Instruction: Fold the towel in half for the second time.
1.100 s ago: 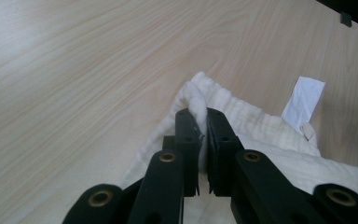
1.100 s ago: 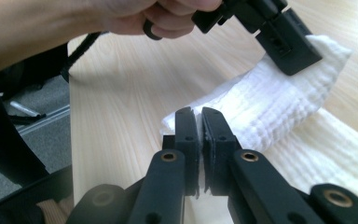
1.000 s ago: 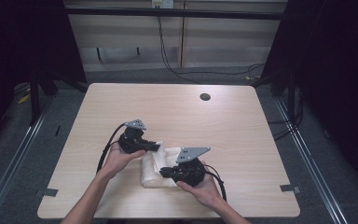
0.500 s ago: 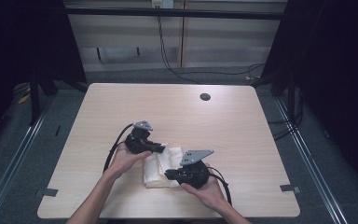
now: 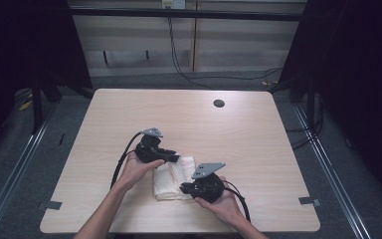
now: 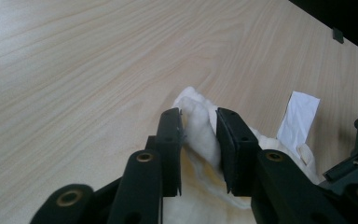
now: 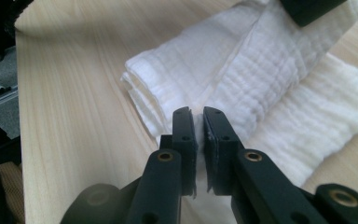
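A white cloth (image 5: 173, 178), folded up, lies on the wooden table (image 5: 258, 139) near the front edge, between the two hands. The left gripper (image 6: 199, 127) has just been letting go; its jaws stand a little apart with a puffy bit of cloth between them. The right gripper (image 7: 199, 122) pinches the cloth's near edge tight
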### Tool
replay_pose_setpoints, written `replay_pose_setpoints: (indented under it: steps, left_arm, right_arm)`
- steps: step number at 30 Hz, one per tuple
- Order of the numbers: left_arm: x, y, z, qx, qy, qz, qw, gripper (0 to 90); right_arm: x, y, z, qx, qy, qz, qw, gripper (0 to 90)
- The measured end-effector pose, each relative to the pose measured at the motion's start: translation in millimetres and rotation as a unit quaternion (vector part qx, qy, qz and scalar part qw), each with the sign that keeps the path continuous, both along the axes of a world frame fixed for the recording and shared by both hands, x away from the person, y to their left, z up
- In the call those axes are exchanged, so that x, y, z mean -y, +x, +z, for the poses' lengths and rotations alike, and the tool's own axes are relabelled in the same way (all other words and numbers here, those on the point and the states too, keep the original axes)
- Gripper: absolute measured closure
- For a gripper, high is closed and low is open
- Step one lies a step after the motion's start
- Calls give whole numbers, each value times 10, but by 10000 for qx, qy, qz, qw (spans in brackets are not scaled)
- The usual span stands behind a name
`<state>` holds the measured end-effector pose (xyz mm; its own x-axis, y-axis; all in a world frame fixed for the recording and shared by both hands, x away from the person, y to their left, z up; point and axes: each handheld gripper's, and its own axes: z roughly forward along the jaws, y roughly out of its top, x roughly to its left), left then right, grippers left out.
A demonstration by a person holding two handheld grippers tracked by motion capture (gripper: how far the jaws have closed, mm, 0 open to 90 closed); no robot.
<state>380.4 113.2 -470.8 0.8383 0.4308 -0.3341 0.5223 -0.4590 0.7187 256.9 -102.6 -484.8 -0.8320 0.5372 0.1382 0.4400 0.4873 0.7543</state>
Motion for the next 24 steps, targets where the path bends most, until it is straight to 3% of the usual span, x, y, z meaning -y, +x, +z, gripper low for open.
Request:
replay_pose_setpoints:
  steps: [7,10,13,15,17,24]
  left_arm:
    - [79,53,14,-19,-117,31,9999,707]
    - [125,63,-26,-68,-138,13,9999,700]
    - [183,55,-81,-169,-76,7,9998,660]
    - [237,36,-111,-137,-16,-77,9999,643]
    - [285,15,-100,-111,33,-114,9999,631]
    - [261,40,-43,33,-193,51,9998,513]
  right_arm:
    - [84,-11,46,-17,27,-219,9998,782]
    - [109,-18,43,-37,26,-273,9996,713]
    - [127,-12,32,-73,62,-333,9994,589]
    - [134,-10,41,-50,80,-316,9995,549]
    - [144,-16,53,-9,24,-397,9992,542]
    - [225,55,22,-66,-27,-642,9979,549]
